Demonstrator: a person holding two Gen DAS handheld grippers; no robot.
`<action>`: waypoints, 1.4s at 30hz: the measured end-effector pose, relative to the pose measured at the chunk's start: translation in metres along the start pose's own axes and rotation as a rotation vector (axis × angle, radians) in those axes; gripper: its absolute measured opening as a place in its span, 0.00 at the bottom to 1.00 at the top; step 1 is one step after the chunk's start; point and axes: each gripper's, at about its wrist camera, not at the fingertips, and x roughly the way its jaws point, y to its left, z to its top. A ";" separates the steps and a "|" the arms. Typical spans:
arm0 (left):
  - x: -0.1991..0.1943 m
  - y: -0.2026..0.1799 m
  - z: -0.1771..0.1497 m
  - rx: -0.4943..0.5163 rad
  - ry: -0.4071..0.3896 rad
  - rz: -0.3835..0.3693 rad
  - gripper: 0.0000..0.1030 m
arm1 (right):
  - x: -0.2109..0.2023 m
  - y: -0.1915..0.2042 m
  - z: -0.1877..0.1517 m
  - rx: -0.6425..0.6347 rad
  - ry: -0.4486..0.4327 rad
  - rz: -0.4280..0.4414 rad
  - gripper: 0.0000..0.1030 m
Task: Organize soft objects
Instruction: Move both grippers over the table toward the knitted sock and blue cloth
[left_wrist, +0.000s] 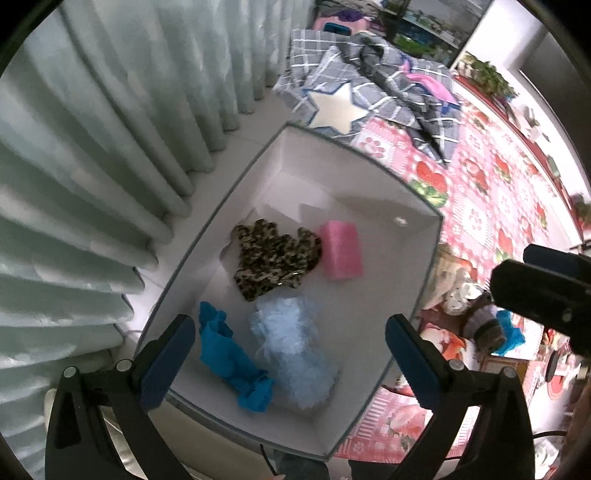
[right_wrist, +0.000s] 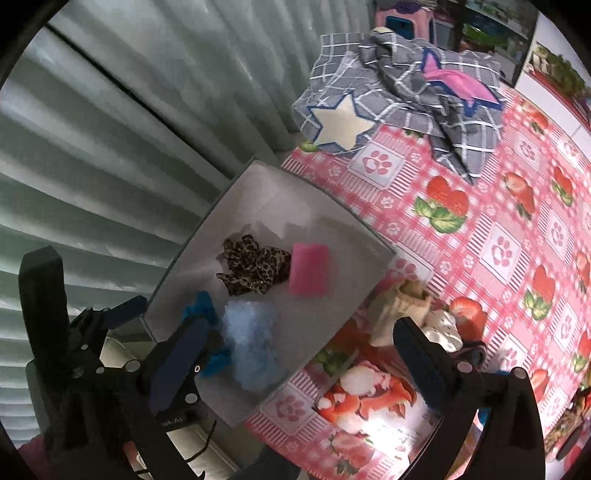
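Black tool (left_wrist: 290, 354) arms, blue pads (left_wrist: 168, 363), silver screws.

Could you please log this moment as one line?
left gripper: open | right gripper: open | white box: leopard-print cloth, pink sponge

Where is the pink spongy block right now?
The pink spongy block lies inside the white box, just right of the leopard-print cloth in both wrist views.

Soft, even daylight; strong fisheye bending, dark vignetted corners, slight motion blur.
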 end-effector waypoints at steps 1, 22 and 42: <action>-0.003 -0.006 0.000 0.015 -0.002 -0.009 1.00 | -0.006 -0.006 -0.002 0.021 -0.001 0.009 1.00; 0.011 -0.199 -0.014 0.505 0.069 -0.050 1.00 | -0.102 -0.223 -0.118 0.596 -0.032 -0.026 1.00; 0.110 -0.271 -0.035 0.938 0.303 0.117 1.00 | -0.030 -0.311 -0.174 0.788 0.097 0.069 1.00</action>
